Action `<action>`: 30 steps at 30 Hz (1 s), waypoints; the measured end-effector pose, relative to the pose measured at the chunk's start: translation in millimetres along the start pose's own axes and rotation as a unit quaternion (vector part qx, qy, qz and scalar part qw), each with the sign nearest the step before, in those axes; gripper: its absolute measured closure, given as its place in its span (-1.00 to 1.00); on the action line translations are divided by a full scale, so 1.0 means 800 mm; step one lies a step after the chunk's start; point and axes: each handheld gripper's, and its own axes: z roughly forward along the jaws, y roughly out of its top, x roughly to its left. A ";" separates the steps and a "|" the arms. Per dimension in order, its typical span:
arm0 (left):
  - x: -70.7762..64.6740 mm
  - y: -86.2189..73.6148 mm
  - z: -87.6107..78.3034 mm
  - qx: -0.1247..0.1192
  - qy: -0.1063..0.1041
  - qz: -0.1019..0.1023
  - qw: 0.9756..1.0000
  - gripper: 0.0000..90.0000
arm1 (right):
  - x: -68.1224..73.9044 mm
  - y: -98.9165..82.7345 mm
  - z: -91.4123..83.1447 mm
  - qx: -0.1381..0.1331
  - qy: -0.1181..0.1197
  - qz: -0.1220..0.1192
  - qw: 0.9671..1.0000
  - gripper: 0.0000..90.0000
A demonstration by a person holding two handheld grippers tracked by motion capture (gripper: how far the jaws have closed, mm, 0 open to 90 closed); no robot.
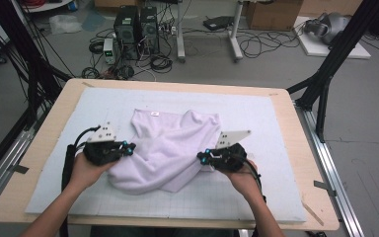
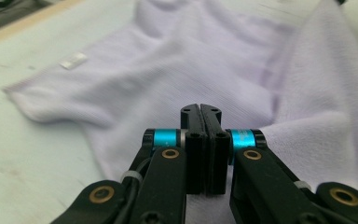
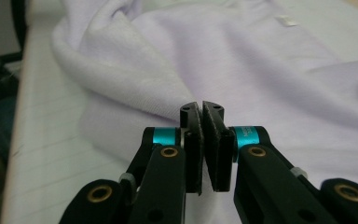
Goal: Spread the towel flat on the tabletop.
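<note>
We have the lavender garment (image 1: 165,150) lying rumpled in the middle of the white mat (image 1: 276,123) on the counter (image 1: 316,197), partly folded over itself. The left claw (image 1: 130,148) and right claw (image 1: 203,158) are each clamped shut on its near edges. We judge the fold begun, not finished.

Left gripper (image 2: 200,109): its two black jaws stand pressed together, tips meeting, turquoise collars either side. Whether cloth is pinched between them cannot be told. A pale lilac, soft knitted garment (image 2: 205,65) spreads ahead of the jaws and rises in a fold at their right. A small white label (image 2: 73,60) sits on it, far left. Light table mat (image 2: 28,140) lies left.
</note>
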 end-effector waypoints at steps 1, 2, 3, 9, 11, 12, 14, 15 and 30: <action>0.008 0.003 0.009 0.003 0.005 -0.009 1.000 0.96 | -0.009 0.003 0.002 0.004 -0.010 0.002 1.000 0.93; 0.016 0.004 0.017 0.009 0.012 -0.014 1.000 0.96 | -0.016 0.006 0.005 0.013 -0.018 0.008 1.000 0.93; 0.023 0.005 0.026 0.013 0.021 -0.024 0.999 0.96 | -0.026 0.006 0.010 0.022 -0.029 0.008 0.999 0.93; 0.055 -0.008 0.061 0.040 0.048 -0.053 0.997 0.96 | -0.081 -0.016 0.043 0.049 -0.043 0.083 0.994 0.91; 0.054 -0.008 0.060 0.043 0.043 -0.047 0.997 0.92 | -0.082 -0.019 0.054 0.059 -0.037 0.079 0.994 0.88; 0.053 -0.008 0.056 0.040 0.037 -0.046 0.997 0.87 | -0.080 -0.018 0.057 0.065 -0.037 0.074 0.994 0.85; 0.051 -0.006 0.046 0.032 0.031 -0.047 0.998 0.67 | -0.075 -0.014 0.055 0.056 -0.038 0.062 0.996 0.77; 0.050 -0.005 0.039 0.025 0.030 -0.046 0.998 0.63 | -0.072 -0.012 0.050 0.048 -0.040 0.060 0.996 0.72; -0.025 -0.053 -0.036 0.004 -0.035 0.003 0.999 0.12 | 0.026 -0.018 0.011 -0.007 0.001 0.002 1.000 0.40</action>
